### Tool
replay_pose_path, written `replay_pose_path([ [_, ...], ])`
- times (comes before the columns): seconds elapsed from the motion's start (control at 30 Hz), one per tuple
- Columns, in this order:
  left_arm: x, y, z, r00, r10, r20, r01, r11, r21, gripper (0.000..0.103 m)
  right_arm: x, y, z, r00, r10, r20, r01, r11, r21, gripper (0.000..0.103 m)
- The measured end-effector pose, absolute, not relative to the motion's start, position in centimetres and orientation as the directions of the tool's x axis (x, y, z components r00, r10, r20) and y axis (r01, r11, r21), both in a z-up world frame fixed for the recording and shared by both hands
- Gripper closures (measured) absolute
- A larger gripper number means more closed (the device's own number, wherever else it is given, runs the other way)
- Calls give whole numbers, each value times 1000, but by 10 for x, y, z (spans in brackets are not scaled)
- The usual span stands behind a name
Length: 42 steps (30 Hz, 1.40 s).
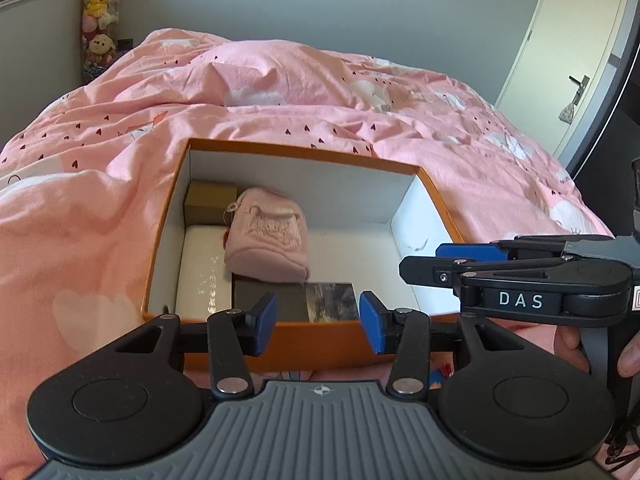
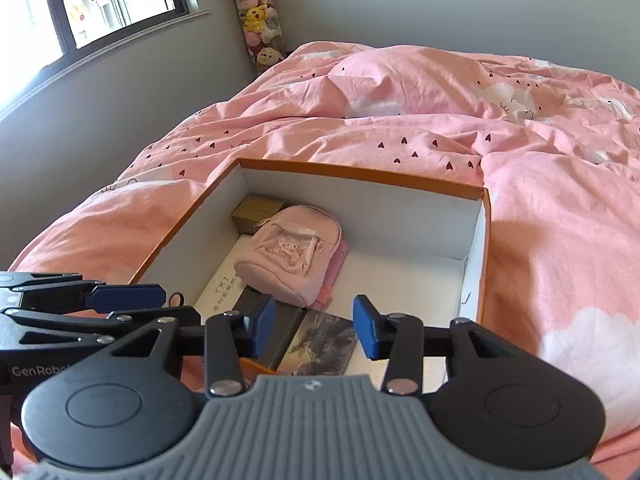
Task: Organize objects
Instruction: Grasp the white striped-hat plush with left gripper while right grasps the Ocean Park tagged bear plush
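My left gripper (image 1: 318, 320) and right gripper (image 2: 314, 327) hung apart and empty over the box's (image 1: 320, 342) near rim, both tilted down. Only the left view caught fingers (image 1: 630, 354) on the right handle. Inside lay a card (image 2: 320, 344), then the pouch (image 1: 268, 240).

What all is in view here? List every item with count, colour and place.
box: one, orange outside, white inside, open, on the bed
mini backpack: one, pink, in the box, lying on other items
small carton: one, olive-brown, far left corner of the box
flat white box: one, along the box's left wall
picture card: one, dark print, near wall of the box
duvet: one, pink with hearts, covering the bed
plush toys: several, mixed colours, stacked in the room's corner
door: one, white, far right
left gripper: black, blue fingers, open, empty
right gripper: same, open, empty
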<state>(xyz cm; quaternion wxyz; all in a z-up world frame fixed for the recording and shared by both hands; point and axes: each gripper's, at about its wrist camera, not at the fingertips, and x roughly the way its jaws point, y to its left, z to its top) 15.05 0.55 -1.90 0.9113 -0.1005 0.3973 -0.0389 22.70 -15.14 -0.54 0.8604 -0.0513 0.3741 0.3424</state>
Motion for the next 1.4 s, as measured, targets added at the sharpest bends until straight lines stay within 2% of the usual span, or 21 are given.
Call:
replay_pose_path([
  [0.27,128,8,-55,555,-302,-775,-62,914,-400,51,197,-170,-26,418,517,-747,-611,769,191,58],
  [0.43,119,5,-78,493,-388,-779,-109,860,-498,51,184,-177,-46,386,461,-799,-601,783,162,77],
  [0.57,116,3,-90,458,-414,-787,-153,835,-528,51,175,-184,-54,376,436,-818,-592,792,149,80],
  [0.7,115,2,-94,437,-425,-792,-165,828,-536,51,168,-191,-62,357,415,-837,-583,799,148,85],
  [0.93,116,-6,-107,385,-469,-795,-180,807,-563,46,163,-200,-61,376,400,-836,-573,809,130,86],
  [1.07,121,-13,-110,385,-452,-805,-178,820,-545,37,165,-205,-61,381,393,-837,-559,819,129,86],
  [1.2,128,-19,-113,373,-453,-810,-179,821,-542,33,168,-206,-61,385,382,-840,-557,822,119,84],
  [1.3,129,-29,-106,373,-410,-832,-149,859,-490,31,170,-208,-60,395,371,-840,-548,829,108,84],
  [1.4,125,-44,-89,411,-311,-857,-82,924,-374,27,175,-214,-59,407,353,-843,-526,845,99,84],
])
